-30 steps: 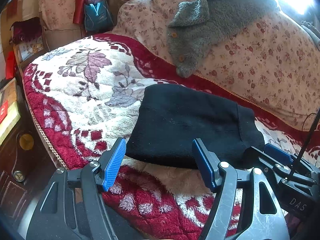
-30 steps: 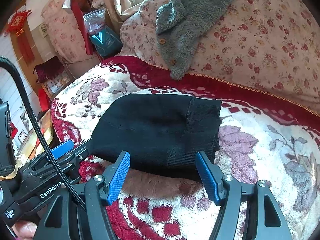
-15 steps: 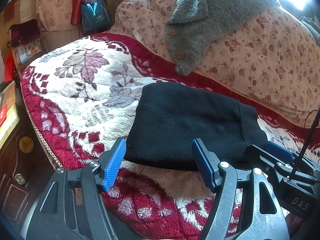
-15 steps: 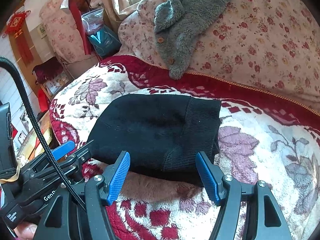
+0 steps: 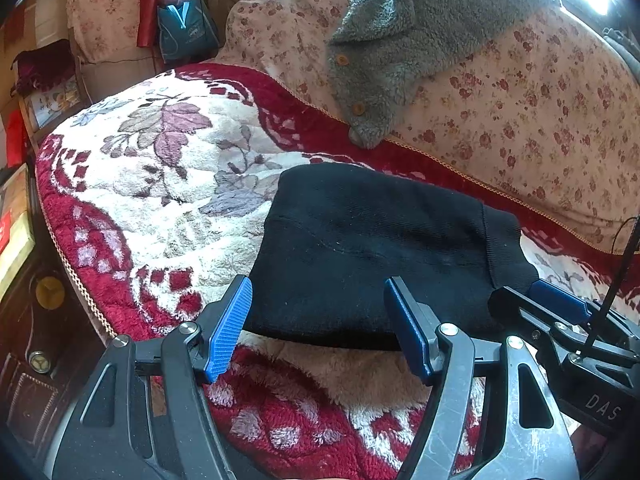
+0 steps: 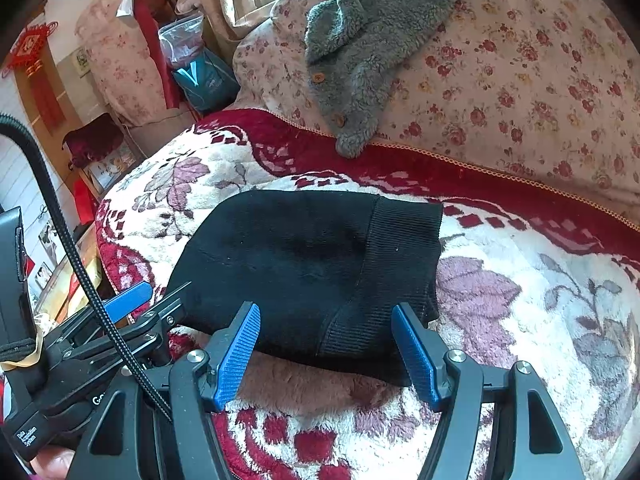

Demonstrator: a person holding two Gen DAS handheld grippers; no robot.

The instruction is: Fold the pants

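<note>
**Inspection: folded black pants on the bed, both claws released**

Item under task: the black knitted pants with a ribbed waistband (image 5: 372, 248) lie as a compact, thick bundle on the red and cream floral plush blanket (image 5: 160, 184) covering the bed, near its front edge. The ribbed band sits at the bundle's right end. A tan fleecy layer shows just below the front edge of the bundle; whether it is the garment's lining or part of the blanket cannot be confirmed from these views.

Handling assessment: the fabric appears soft, limp and light, with no stiffness of its own. The knit should grip well against ridged pads, but stacked layers may slide apart if only the top one is pinched. The firmest hold is judged to be the ribbed band, or the folded front edge taken through all layers.

Left claw (image 5: 318, 326): jaws wide apart, holding nothing, poised just in front of the bundle's front edge, not visibly touching it.

Right claw (image 6: 326, 350): likewise spread wide and empty, facing the waistband end.

Progress judgement: the fold looks complete or nearly so.

Other items: a grey fleece jacket with wooden buttons (image 5: 404, 48) drapes over the floral quilt roll (image 5: 520, 120) behind, well apart from the pants.
</note>
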